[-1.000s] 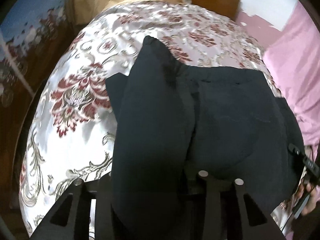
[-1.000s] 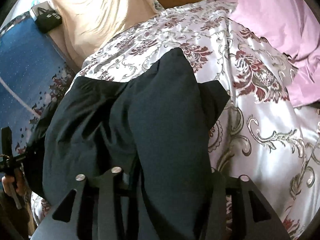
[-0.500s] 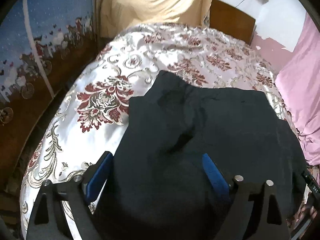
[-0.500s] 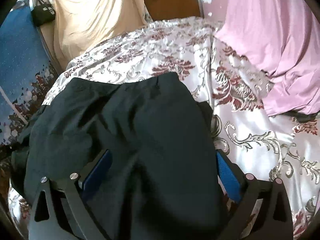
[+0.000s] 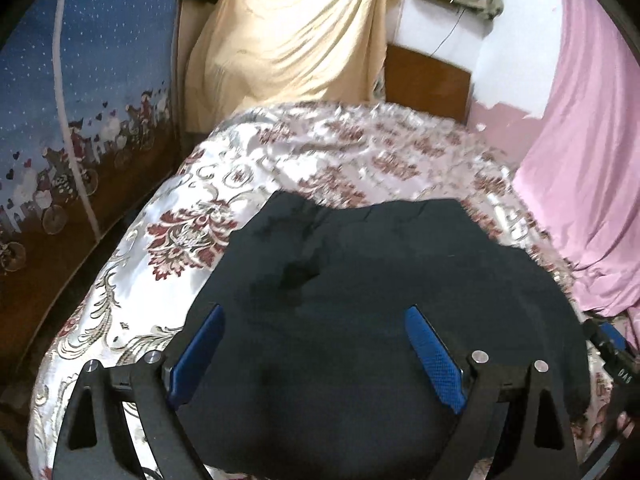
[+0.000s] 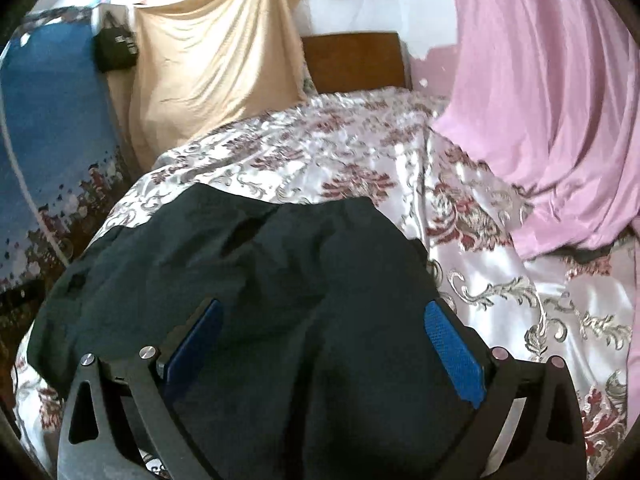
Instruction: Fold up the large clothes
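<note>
A large black garment [image 5: 360, 288] lies folded over on a floral satin bedspread [image 5: 168, 240]; it also shows in the right wrist view [image 6: 260, 280]. My left gripper [image 5: 316, 320] is open above the garment's left part, its blue pads [image 5: 434, 356] spread wide and holding nothing. My right gripper [image 6: 324, 320] is open above the garment's right part, blue pads [image 6: 456, 352] apart and empty. The near edge of the garment is hidden under both grippers.
A pink cloth [image 6: 560, 120] hangs over the bed's right side. A beige cloth [image 5: 288, 40] and a wooden headboard [image 6: 356, 60] stand at the far end. A blue patterned panel [image 5: 80, 100] runs along the left. The other gripper's handle [image 5: 616, 364] shows at the right edge.
Both grippers were shut on the black cloth, then let go and opened wide. They have pulled back and tilted up; the garment now lies flat on the bedspread.
</note>
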`<action>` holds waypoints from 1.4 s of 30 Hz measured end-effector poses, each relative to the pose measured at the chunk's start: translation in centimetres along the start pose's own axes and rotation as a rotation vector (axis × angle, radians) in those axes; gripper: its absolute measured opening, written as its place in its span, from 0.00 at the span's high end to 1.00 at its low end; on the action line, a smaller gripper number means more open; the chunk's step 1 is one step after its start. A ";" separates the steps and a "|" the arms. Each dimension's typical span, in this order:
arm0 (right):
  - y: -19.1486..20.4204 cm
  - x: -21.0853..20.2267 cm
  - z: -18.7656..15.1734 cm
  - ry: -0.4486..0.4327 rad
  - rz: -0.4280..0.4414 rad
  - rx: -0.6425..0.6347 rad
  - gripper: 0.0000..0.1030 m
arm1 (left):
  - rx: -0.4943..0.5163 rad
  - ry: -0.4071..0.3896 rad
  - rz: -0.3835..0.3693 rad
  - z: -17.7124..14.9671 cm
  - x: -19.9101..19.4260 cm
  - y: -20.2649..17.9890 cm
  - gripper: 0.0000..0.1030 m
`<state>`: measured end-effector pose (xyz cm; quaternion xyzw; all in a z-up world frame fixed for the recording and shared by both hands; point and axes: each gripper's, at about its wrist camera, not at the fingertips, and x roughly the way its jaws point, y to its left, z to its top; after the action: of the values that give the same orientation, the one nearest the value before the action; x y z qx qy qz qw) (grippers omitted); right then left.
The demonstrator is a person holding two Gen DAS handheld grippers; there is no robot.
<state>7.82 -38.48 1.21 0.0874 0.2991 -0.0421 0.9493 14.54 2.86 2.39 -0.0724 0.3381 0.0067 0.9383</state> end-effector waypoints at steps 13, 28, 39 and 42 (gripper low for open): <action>5.3 -6.1 -1.7 -0.131 0.084 -0.119 0.01 | 0.023 -0.051 -0.130 -2.6 -4.2 -2.3 0.01; 5.8 -10.8 -5.0 -0.171 0.088 -0.071 0.01 | 0.144 -0.230 -0.040 -6.5 -9.3 -2.2 0.00; 7.0 -14.6 -8.7 -0.210 0.111 -0.063 0.01 | 0.172 -0.269 -0.011 -9.5 -12.6 -1.7 0.00; 7.0 -15.2 -9.5 -0.214 0.120 -0.060 0.01 | 0.171 -0.273 -0.013 -10.0 -13.3 -1.5 0.00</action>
<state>-9.05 -29.42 3.30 0.0719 0.1913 0.0145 0.9788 -1.95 0.42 3.41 0.0072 0.2062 -0.0185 0.9783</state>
